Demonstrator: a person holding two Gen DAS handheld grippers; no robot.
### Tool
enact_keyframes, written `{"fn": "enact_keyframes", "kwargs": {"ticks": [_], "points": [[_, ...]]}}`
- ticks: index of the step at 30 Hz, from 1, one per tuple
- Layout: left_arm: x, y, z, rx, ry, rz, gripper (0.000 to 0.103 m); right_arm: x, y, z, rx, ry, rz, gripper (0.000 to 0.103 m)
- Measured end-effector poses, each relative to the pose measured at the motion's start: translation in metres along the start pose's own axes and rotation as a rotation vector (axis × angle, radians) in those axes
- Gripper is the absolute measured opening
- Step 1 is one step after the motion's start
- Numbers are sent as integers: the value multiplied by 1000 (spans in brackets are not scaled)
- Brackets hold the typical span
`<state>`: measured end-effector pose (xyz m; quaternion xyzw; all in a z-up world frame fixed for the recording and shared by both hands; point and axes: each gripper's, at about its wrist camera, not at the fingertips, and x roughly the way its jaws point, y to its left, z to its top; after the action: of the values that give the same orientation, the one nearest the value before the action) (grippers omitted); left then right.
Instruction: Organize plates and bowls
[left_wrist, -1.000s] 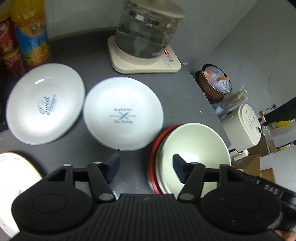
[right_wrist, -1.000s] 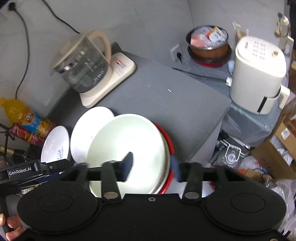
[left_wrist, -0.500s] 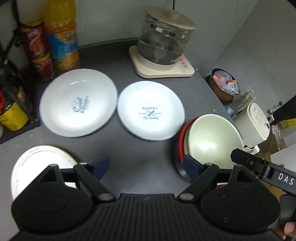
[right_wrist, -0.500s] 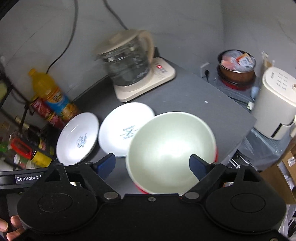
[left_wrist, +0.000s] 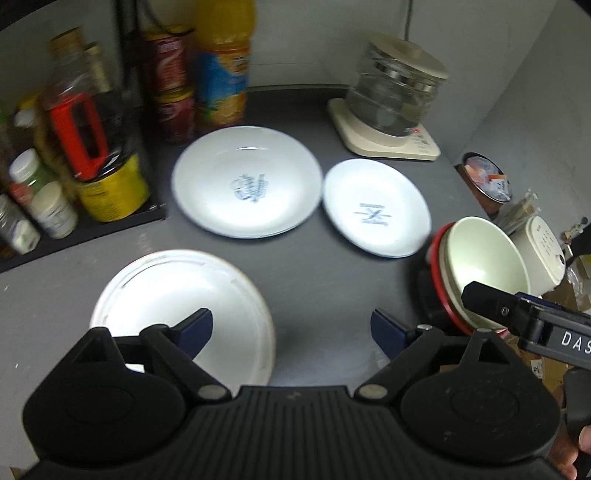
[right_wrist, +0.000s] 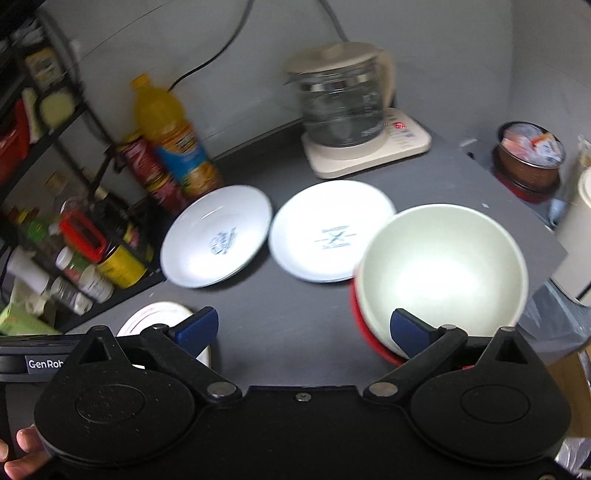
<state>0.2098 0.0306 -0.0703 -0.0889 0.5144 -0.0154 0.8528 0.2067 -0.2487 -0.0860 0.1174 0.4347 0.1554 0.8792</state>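
A cream bowl (right_wrist: 443, 269) sits nested in a red bowl (right_wrist: 364, 325) at the dark table's right edge. Two white printed plates lie side by side behind: the larger (left_wrist: 245, 182) on the left, the smaller (left_wrist: 376, 208) beside the bowls. A plain rimmed white plate (left_wrist: 177, 295) lies near left. My left gripper (left_wrist: 291, 328) hovers above that plate's right side, its jaws opening with nothing between them. My right gripper (right_wrist: 301, 328) hangs over bare table left of the bowls, its jaws also opening and empty.
A glass kettle on a cream base (left_wrist: 395, 103) stands at the back right. An orange juice bottle (left_wrist: 221, 62), cans and a rack of jars (left_wrist: 74, 147) crowd the back left. Beyond the table's right edge are a white appliance (left_wrist: 543, 251) and a brown pot (right_wrist: 528, 155).
Both grippers drew back from the bowl stack and their jaws spread wide. The left view swung left, so the rimmed plate now lies under it. The right view rolled upright.
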Motion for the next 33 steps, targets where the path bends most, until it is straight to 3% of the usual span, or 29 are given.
{"fn": "enact_keyframes", "kwargs": {"ticks": [15,33], "points": [[-31,72,-35,-141,-12,69,102,16,80,-9,-180,44,76,101],[-28,99,-53,-284,2,119,102,44,107,-4,-389,126,138,103]]}}
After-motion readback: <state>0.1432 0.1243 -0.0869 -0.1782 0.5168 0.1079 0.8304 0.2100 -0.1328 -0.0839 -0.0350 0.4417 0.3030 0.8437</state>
